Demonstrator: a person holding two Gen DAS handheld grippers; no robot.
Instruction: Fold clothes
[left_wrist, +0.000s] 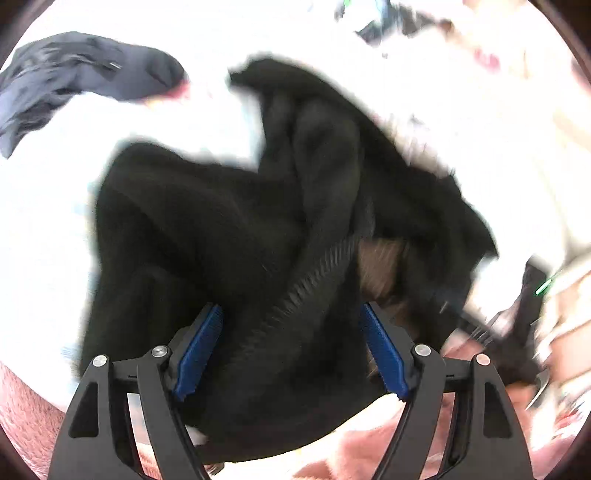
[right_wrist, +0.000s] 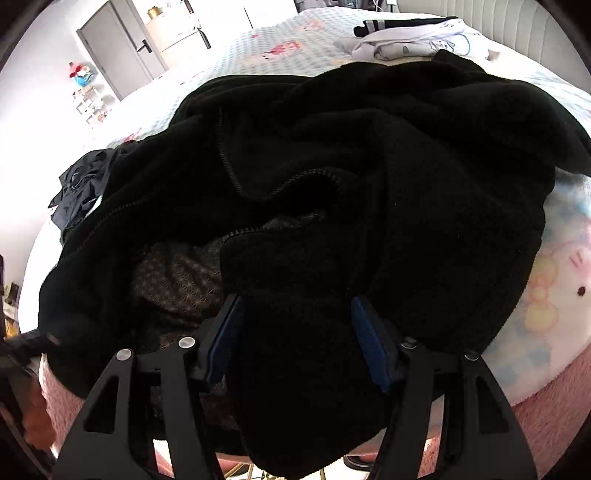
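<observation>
Crumpled black fleece zip jacket (right_wrist: 369, 155) lay on the patterned white bed (right_wrist: 258, 48), filling mid-frame in both views.

The left gripper (left_wrist: 291, 332) and right gripper (right_wrist: 295, 325) both stood wide apart with fleece bunched between the blue pads, not clamped. A dark navy garment (left_wrist: 74, 77) lay upper left.

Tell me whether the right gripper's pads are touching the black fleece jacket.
Touching. The right wrist view shows the black fleece jacket bunched between the wide-set blue pads of the right gripper, its fabric pressing against both inner faces with no gap visible.
</observation>
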